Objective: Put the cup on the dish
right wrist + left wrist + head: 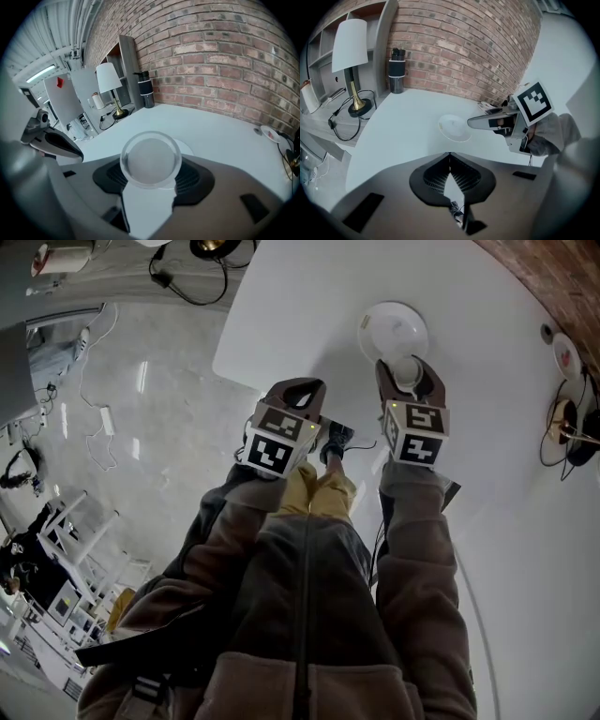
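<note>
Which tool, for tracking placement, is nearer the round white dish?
Right. The right tool, gripping the clear cup, is at the round white dish's near edge; the left tool, shut, sits farther back.

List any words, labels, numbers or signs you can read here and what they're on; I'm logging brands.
No readable text anywhere.
Marker cubes: black-and-white square patterns, no letters.
Small round disc by the table edge: reddish mark, too small to read.
Cup and dish: plain.

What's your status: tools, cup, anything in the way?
Right tool shut on cup. Left tool shut, empty. Cup not yet on dish, just short of it. Nothing in the way.
</note>
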`<state>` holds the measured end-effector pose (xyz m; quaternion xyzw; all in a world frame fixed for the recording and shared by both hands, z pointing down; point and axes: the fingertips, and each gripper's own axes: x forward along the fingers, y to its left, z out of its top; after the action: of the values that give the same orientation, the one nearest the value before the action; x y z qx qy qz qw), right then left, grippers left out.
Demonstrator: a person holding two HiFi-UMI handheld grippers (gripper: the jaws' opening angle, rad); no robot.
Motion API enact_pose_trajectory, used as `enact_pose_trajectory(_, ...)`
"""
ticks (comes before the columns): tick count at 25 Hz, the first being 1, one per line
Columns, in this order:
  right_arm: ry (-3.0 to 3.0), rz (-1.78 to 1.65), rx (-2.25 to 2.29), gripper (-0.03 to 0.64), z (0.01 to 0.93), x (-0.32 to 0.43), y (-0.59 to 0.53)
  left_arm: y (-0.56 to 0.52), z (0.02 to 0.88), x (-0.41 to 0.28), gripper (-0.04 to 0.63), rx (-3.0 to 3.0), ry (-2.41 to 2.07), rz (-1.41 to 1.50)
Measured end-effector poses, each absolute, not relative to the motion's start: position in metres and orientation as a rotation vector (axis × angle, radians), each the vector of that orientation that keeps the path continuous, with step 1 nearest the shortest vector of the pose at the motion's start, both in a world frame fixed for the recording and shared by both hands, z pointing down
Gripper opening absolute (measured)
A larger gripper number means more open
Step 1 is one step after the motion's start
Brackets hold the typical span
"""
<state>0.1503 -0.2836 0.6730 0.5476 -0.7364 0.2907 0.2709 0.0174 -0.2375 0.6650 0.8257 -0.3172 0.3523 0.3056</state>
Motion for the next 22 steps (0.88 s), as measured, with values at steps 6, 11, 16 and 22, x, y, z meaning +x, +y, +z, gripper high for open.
enact_pose_trajectory(6,-1.961,0.752,1.462,0.261,0.686,0.151,-0.297,-0.243,0.674,0.007,0.006,2.159,-0.853,0.937)
enact_pose_trajectory(11,-1.938,0.731,1.457,0.261,0.697,0.155,-0.306,-0.248,0.678,0.005,0.006,2.150,-0.863,0.928)
enact_pose_trajectory(16,-1.908,0.741,1.441,0.261,0.710,0.159,-0.312,-0.252,0.682,0.004,0.006,2.121,-0.857,0.950)
enact_pose_trajectory(22,-1.879,0.743,1.420,0.261,0.724,0.161,-0.316,-0.252,0.685,0.000,0.006,2.098,-0.863,0.959)
